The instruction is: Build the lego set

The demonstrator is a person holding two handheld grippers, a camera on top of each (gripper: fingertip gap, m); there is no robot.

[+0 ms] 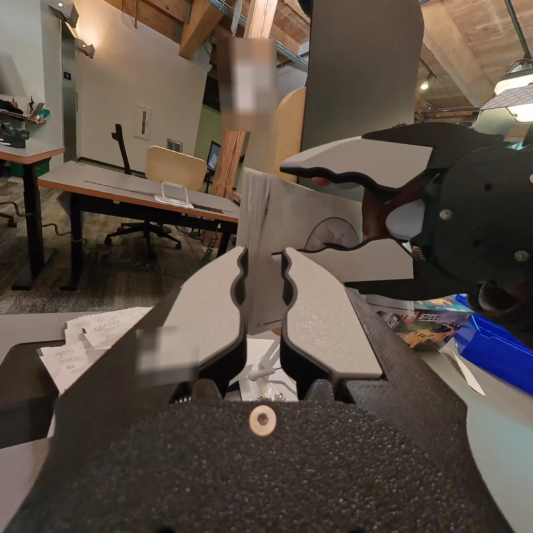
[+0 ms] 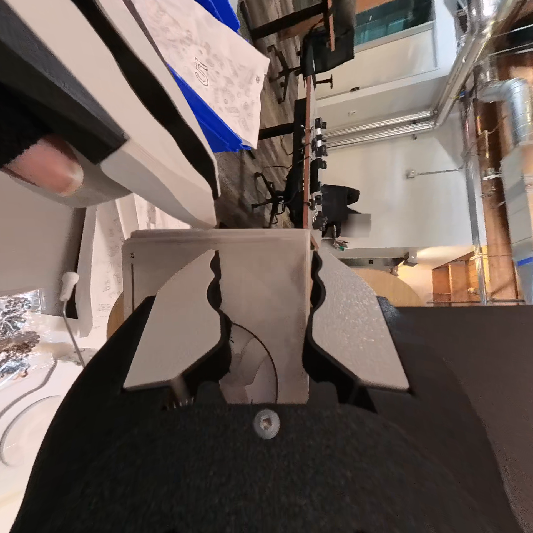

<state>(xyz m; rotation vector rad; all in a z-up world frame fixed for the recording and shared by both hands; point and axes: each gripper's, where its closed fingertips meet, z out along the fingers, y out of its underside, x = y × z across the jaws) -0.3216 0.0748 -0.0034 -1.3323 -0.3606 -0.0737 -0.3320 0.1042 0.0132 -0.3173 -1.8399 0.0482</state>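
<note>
Grey table [image 1: 490,432] carries blue bin [image 1: 496,354]; contents hidden in left wrist view. In right wrist view white printed paper bag [image 2: 219,66] lies over blue bin [image 2: 202,115].

Lego box [image 1: 424,326] lies flat beside bin, just left of it.

Instruction booklet [image 1: 288,216] held upright above table. Left gripper [image 1: 264,259] jaws nearly together, thick page stack between them; contact unclear. Right gripper [image 1: 305,207] spread wide across open page, fingers [image 2: 178,311] either side.

Loose printed paper bags [image 1: 86,340] at table's left.
</note>
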